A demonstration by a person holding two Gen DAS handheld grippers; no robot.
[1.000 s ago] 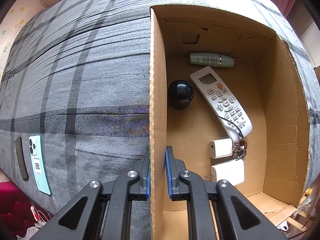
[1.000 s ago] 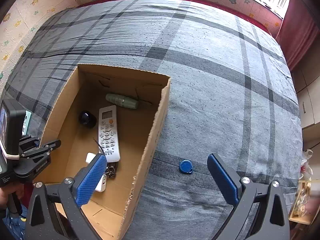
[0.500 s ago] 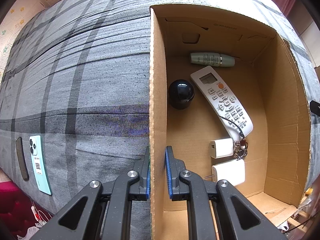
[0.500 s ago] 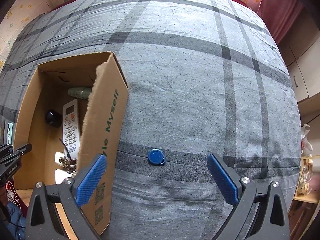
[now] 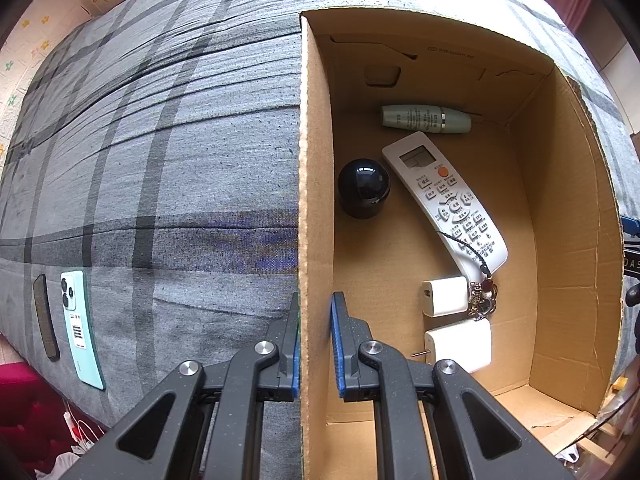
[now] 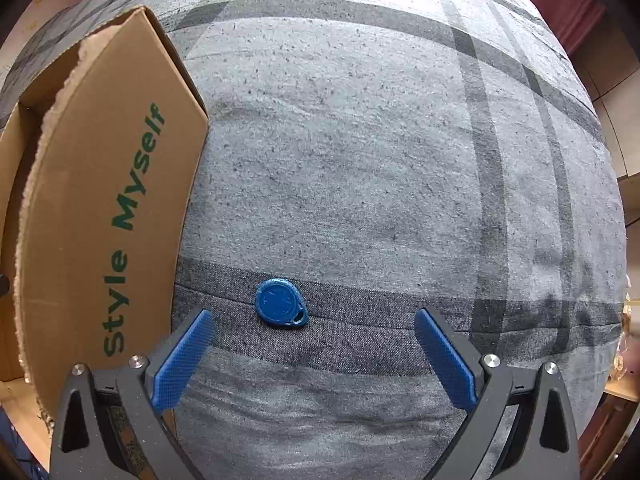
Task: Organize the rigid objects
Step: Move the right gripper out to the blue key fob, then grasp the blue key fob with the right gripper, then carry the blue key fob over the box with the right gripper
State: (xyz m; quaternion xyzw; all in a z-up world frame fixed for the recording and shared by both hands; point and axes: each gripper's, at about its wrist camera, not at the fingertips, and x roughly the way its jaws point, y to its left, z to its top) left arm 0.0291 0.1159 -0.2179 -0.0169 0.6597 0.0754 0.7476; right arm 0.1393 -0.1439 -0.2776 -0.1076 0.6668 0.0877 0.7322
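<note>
Rig inventory, as I see it on my feeds. Left hand-held gripper [image 5: 315,340]: matte black speckled plastic arms with triangular cut-outs, four round silver screw heads, blue textured pads [image 5: 335,344] along the inner finger faces. Right hand-held gripper [image 6: 312,354]: same black arms and cut-outs, four silver screws, blue cross-hatched pads [image 6: 182,360] on flat tapered fingers.
</note>
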